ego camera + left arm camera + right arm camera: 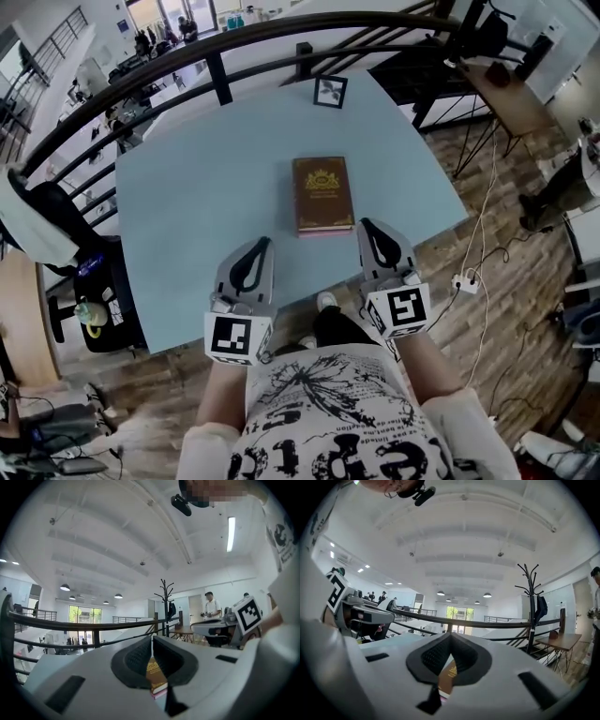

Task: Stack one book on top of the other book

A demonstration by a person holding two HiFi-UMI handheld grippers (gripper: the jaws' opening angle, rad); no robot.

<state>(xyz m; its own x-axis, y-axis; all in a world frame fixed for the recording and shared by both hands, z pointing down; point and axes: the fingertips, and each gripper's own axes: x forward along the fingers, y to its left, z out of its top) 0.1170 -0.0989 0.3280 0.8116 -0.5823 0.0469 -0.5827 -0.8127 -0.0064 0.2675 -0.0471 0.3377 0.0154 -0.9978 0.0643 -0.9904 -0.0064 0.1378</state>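
Observation:
A brown book [322, 193] with a gold emblem lies on the light blue table [197, 206], squarely on top of a pink book whose edge [159, 693] shows just under it. My left gripper [261, 246] hovers near the table's front edge, below and left of the stack, jaws shut and empty. Just right of the stack's near corner, my right gripper [367, 228] is also shut on nothing. Both point level toward the stack. The brown book [153, 671] shows past the closed left jaws [152, 641], and likewise [449, 674] past the right jaws [450, 637].
A small framed picture [330, 91] stands at the table's far edge, in front of a dark railing [216, 56]. A chair with a white cloth [42, 225] is at the left. Cables and a power strip [466, 281] lie on the wooden floor at the right.

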